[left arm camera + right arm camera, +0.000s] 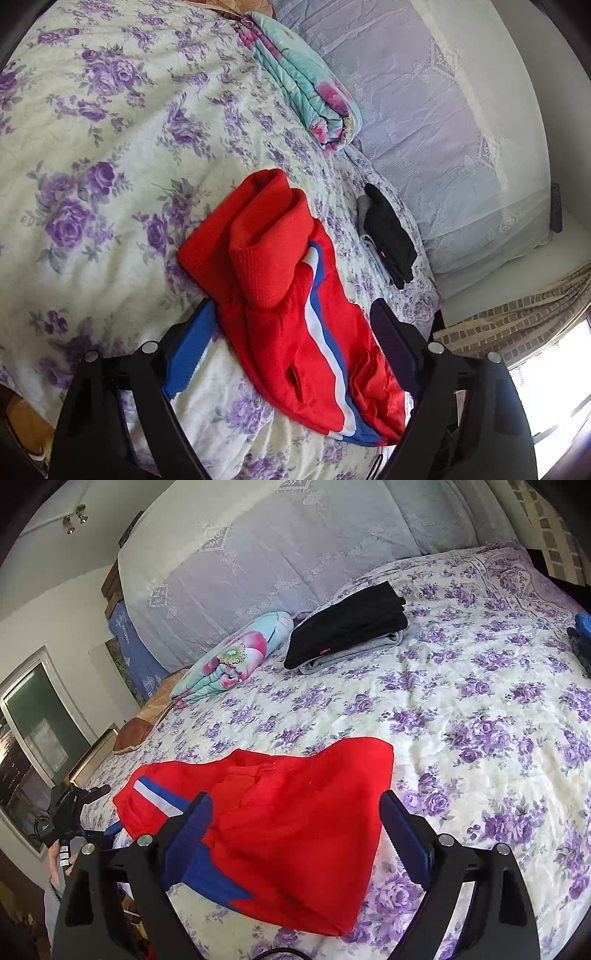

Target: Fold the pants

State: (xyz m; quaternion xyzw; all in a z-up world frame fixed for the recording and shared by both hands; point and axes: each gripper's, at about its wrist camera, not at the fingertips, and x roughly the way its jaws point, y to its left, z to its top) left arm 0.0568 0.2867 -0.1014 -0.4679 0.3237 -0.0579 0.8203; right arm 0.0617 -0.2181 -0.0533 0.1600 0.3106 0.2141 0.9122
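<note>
Both grippers: left gripper [291, 343] and right gripper [295, 830] hanging released over red pants [295, 314] | pants lying folded on floral bed [110, 147]

red pants [295, 325] w/ blue-white side stripe, folded in a loose bundle, ribbed cuffs on top, lying on bed

Probably bedroom: floral-quilted bed [461, 709]

Far across my floral bedspread [461, 709] lie a rolled turquoise quilt [236, 657] and, right of it, folded black clothes [347, 624] by a lace-covered headboard [258, 554].
</note>
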